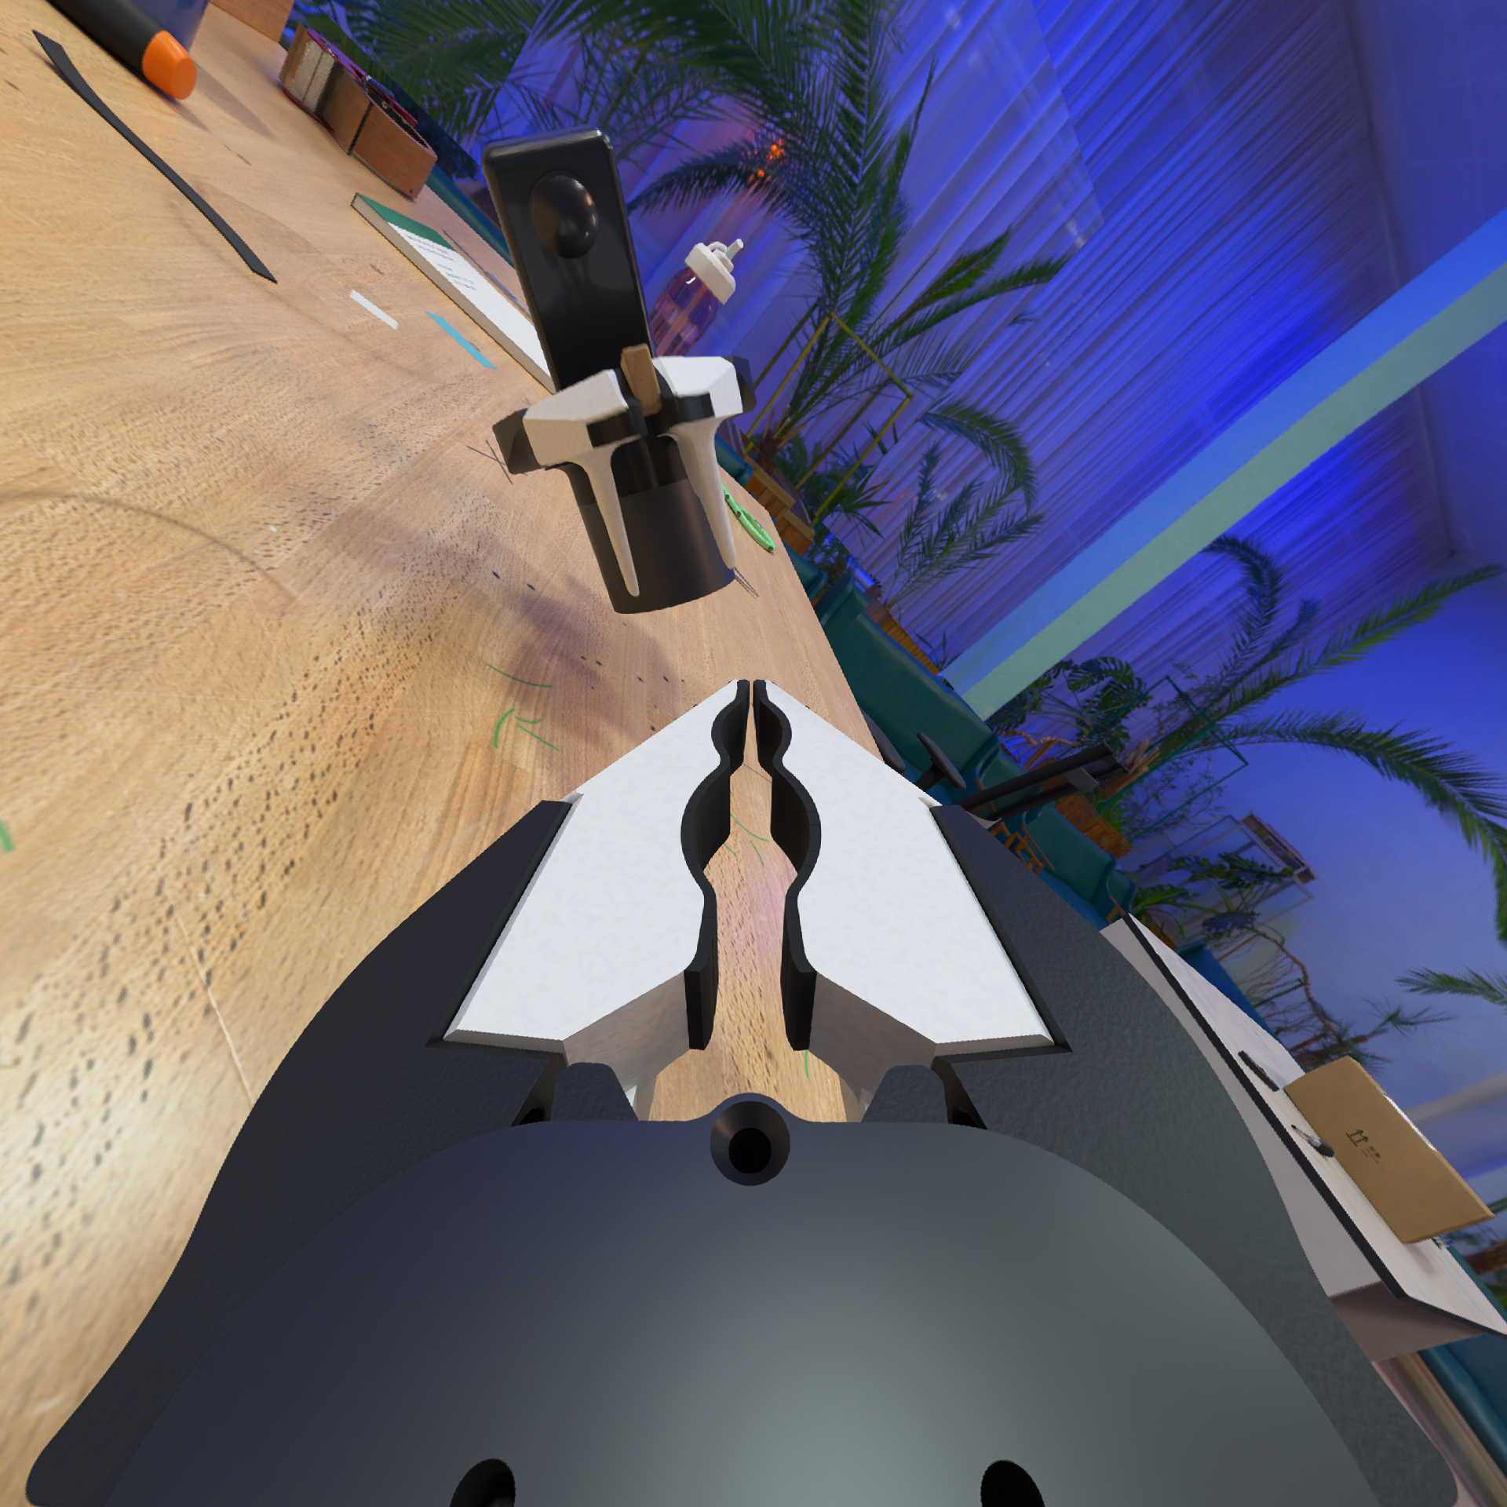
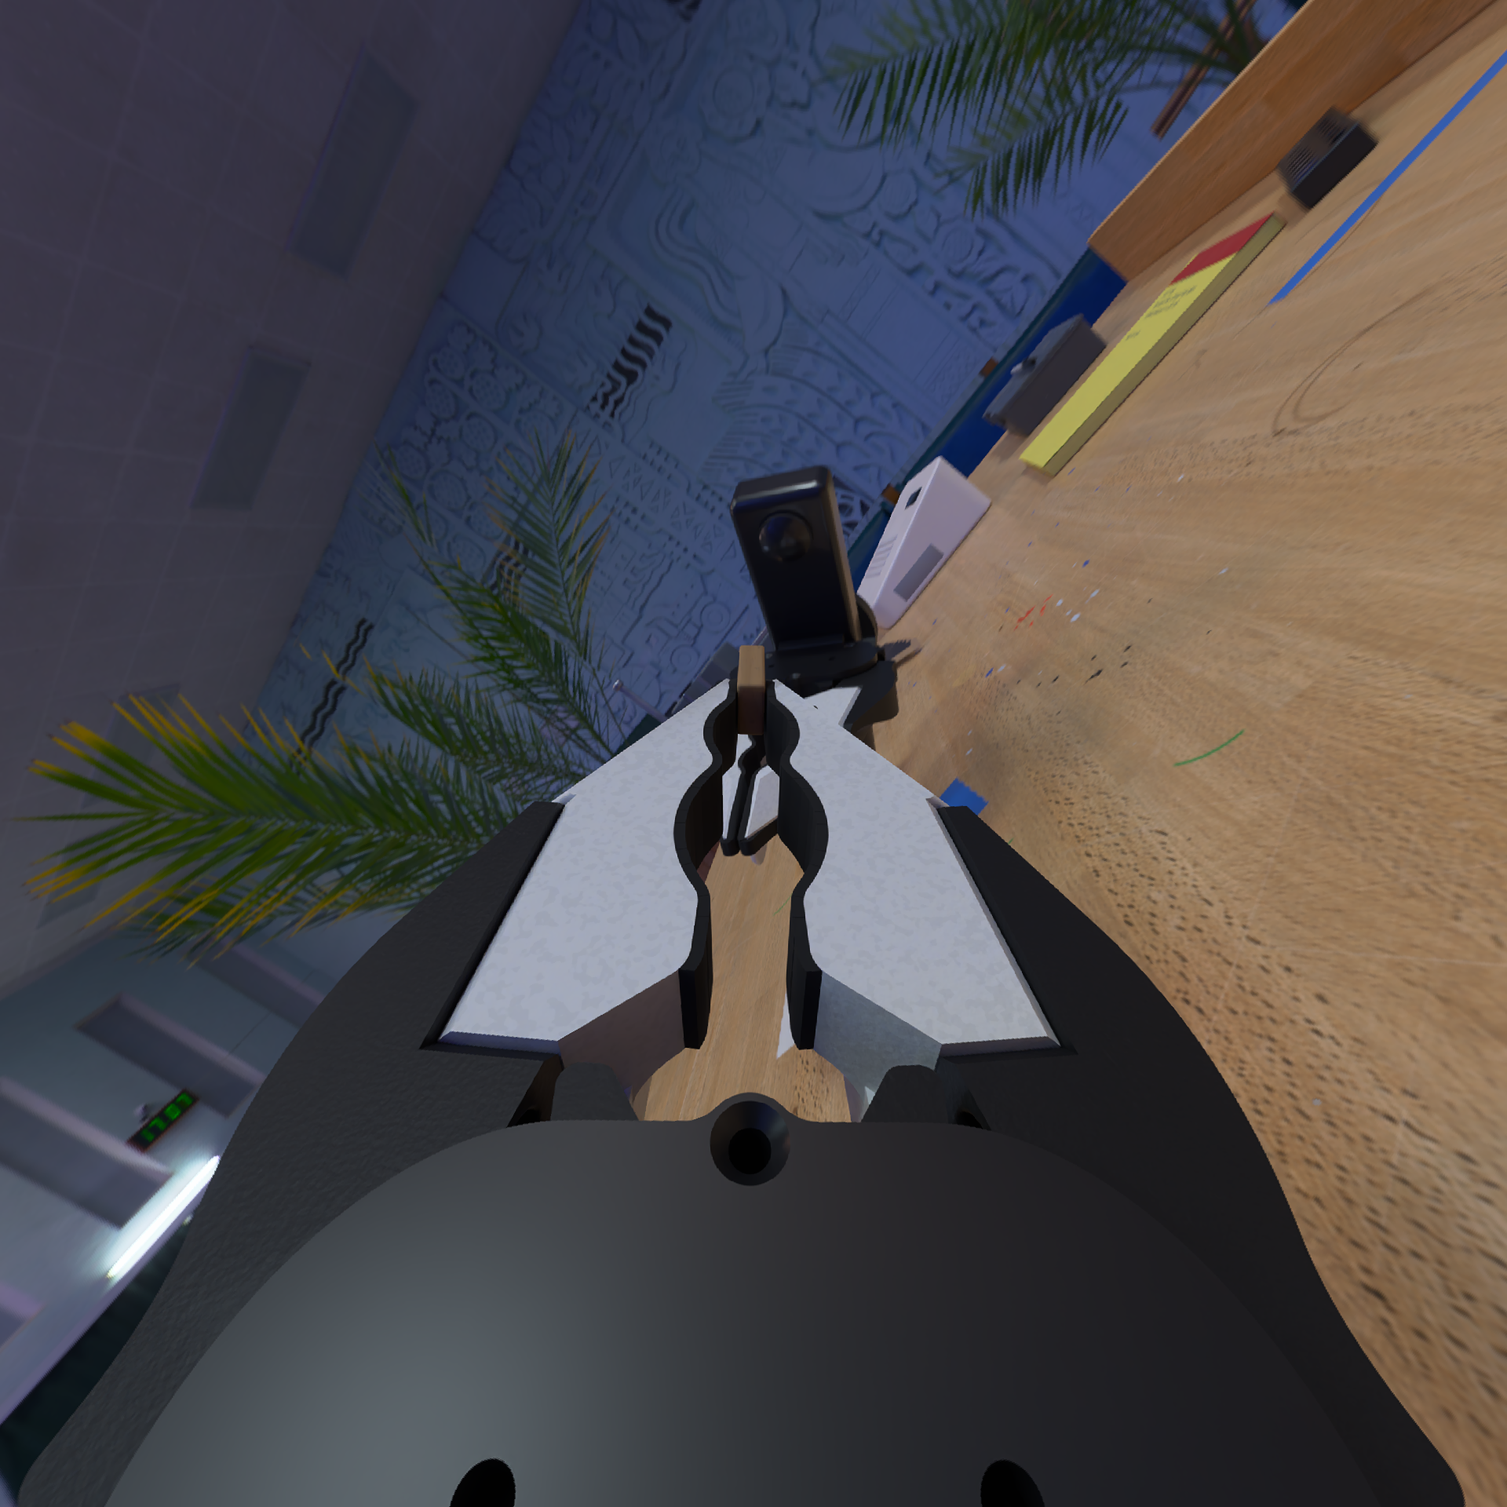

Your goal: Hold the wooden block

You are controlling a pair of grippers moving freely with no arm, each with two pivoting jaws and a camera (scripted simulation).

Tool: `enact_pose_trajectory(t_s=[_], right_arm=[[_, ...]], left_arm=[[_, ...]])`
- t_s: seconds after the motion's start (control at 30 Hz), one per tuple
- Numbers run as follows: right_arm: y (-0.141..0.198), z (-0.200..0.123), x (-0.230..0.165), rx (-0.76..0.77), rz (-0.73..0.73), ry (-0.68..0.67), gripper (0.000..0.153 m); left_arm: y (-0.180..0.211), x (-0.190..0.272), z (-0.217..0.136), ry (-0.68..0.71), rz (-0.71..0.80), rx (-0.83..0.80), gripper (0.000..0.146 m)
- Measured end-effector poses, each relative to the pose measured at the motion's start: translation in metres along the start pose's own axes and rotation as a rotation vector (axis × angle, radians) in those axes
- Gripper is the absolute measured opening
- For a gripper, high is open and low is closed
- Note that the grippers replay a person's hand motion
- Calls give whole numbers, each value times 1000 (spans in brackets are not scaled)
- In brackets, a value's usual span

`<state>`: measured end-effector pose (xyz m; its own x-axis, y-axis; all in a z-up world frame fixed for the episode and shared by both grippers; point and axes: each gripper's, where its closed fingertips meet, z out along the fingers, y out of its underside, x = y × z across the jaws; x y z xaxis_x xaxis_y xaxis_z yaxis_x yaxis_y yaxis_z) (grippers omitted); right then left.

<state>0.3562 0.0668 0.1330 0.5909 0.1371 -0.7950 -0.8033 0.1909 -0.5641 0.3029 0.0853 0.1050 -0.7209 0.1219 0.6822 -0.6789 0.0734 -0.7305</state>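
The wooden block is a small tan piece pinched between the tips of my right gripper, held in the air above the wooden table. In the left wrist view the right gripper faces me from farther off, with the block upright between its white fingers. My left gripper is shut with nothing between its fingers, low over the table and apart from the block. The left gripper's black body shows just beyond the block in the right wrist view.
An orange-tipped marker, a wooden box, a green and white book and a bottle lie along the table's far side. A yellow book, a white box and a dark box line the other edge.
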Motion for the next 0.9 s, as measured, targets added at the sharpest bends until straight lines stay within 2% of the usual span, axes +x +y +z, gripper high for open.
enact_pose_trajectory(t_s=[0.13, 0.27, 0.47, 0.67, 0.9], right_arm=[[-15, -9, 4, 60, -55, 55, 5], [-33, -23, 13, 88, -208, 200, 5], [-49, -45, 19, 104, -368, 372, 5], [-36, -44, 29, 60, -352, 384, 5], [-33, -44, 34, 65, -278, 334, 5]], left_arm=[[-3, 1, -2, 9, -2, 20, 1], [-13, -3, -12, -7, -24, 75, 1], [-34, -46, -54, -239, -134, 253, 1], [-39, -66, -83, -328, -212, 337, 1], [-20, -82, -75, -399, -272, 221, 1]])
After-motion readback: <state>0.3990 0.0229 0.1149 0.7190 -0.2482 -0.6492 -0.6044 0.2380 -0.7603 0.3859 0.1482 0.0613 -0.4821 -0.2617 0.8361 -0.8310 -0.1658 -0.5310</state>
